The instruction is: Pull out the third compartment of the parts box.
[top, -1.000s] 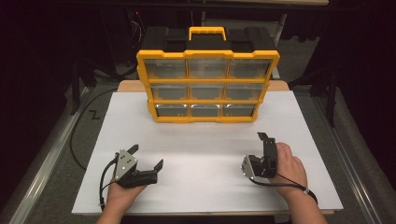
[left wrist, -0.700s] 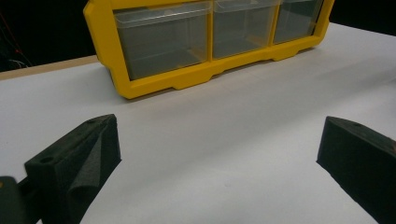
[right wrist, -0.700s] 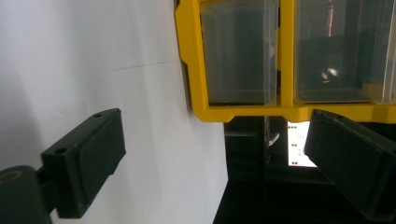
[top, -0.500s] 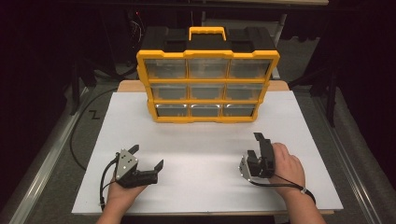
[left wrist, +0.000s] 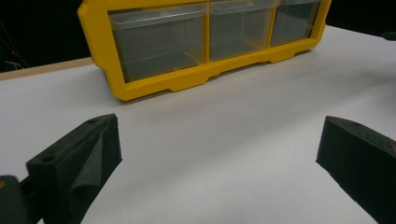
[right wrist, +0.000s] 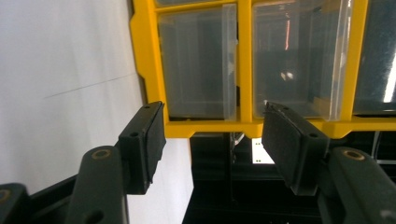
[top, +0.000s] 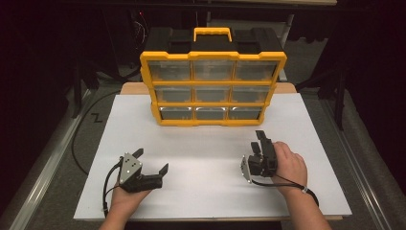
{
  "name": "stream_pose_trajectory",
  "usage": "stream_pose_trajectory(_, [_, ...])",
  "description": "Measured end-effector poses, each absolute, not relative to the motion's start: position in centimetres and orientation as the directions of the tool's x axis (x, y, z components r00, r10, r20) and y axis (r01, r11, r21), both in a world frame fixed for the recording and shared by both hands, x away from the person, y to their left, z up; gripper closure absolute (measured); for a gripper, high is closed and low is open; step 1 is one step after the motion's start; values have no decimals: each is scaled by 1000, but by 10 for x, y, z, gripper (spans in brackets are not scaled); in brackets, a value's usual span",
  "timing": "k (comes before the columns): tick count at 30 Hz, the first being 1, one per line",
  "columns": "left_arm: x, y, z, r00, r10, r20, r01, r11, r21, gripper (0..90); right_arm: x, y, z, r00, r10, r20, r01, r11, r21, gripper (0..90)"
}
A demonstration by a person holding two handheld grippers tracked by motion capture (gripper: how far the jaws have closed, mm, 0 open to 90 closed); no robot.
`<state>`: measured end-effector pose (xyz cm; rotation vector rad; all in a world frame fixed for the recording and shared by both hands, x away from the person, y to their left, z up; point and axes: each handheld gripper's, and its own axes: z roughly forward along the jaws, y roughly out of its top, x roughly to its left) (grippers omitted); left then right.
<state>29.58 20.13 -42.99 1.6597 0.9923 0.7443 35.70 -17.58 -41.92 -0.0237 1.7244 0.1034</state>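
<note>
While I hold both hands low at my edge of the white board (top: 210,139), high view has the yellow drawer organizer (top: 213,88) standing upright at the far side, handle (top: 212,33) on top, nine clear drawers facing me. Left gripper (top: 152,162) rests on the board at near left, jaws spread wide, nothing between them. It's well apart from the organizer, offset toward its left corner. Right gripper (top: 261,140) sits at near right in my right hand (top: 287,165), rolled on its side, jaws aimed at the organizer's lower right corner. Near it, not touching; bare board between.

Left gripper view: my own two black jaws stand far apart at the bottom corners, bare board between them. Organizer (left wrist: 205,44) is ahead and up-frame, bottom drawer row showing, its corner toward the left jaw. Clear gap to it.

Right gripper view: camera is rolled, so the organizer (right wrist: 243,70) shows sideways. Right gripper (right wrist: 212,135) jaws have just been closing and now stand about half apart, nothing between the pads. Past them I see the yellow frame edge and two clear drawers (right wrist: 198,63). Pads are short of the frame, no contact. Dark space beyond the board edge shows below.
</note>
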Motion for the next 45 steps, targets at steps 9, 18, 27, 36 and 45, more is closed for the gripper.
stream_pose_trajectory(9, [296, 200, -430, 481, 877, 4, 252, -143, 957, 9, 369, -172, -407, -118, 54, -992, -64, 996, 62, 442])
stream_pose_trajectory(18, [300, 200, -432, 481, 877, 2, 256, -142, 956, 8, 378, -165, -390, -84, 62, -995, -77, 995, 68, 458])
stream_pose_trajectory(27, [298, 199, -432, 492, 870, 44, 230, -179, 957, 7, 391, -156, -364, -43, 81, -996, -90, 992, 85, 501])
stream_pose_trajectory(36, [297, 200, -432, 501, 865, 38, 232, -176, 957, 7, 403, -147, -340, -5, 99, -995, -99, 990, 99, 541])
stream_pose_trajectory(45, [296, 200, -432, 506, 862, 38, 229, -177, 957, 7, 411, -141, -320, 38, 121, -992, -106, 987, 117, 593])
